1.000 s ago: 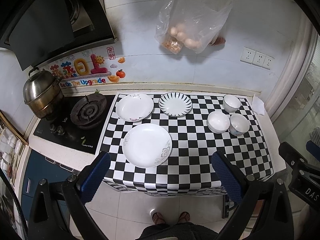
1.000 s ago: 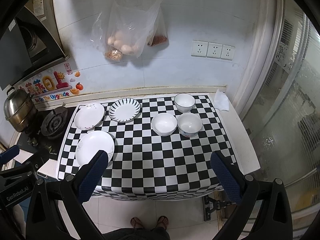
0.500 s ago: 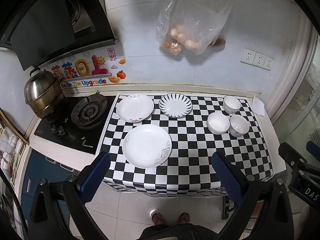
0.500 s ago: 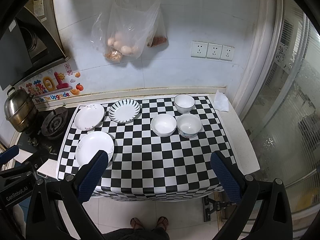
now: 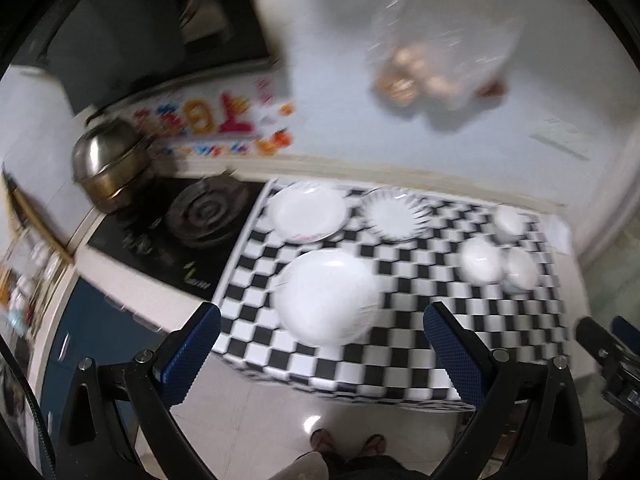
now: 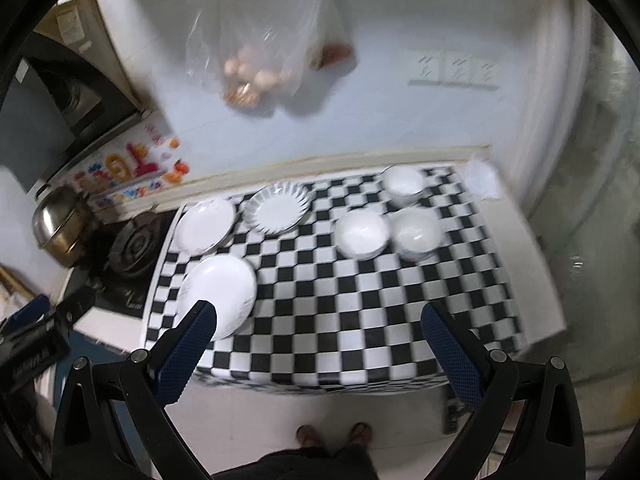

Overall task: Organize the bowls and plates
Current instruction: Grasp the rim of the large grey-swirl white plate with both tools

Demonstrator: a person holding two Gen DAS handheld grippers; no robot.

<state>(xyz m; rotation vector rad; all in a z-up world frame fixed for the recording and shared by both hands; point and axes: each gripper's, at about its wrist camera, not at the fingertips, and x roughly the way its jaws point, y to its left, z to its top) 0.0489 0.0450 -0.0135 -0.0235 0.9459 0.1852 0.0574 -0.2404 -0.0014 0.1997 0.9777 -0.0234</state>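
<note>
We hold our left gripper [image 5: 320,344] and right gripper [image 6: 318,340] spread wide, empty, above the checkered counter [image 6: 340,320]; three plates [image 6: 218,294] at ten o'clock, three bowls [image 6: 362,234] at one.

Motion blur smears both of my wrist views, so almost no lettering can be read. The colourful wall sticker [image 5: 216,124] just behind the steel steamer pot [image 5: 110,170] shows large yellow and red characters, and I cannot make out which. The strip of blue lettering under them is too blurred to read. The small white mark on the front edge of the black gas stove [image 5: 168,236], well below that sticker, is unreadable too. In my right view, the body of my other gripper [image 6: 32,354] carries pale print at the left edge, too smeared to spell out.
</note>
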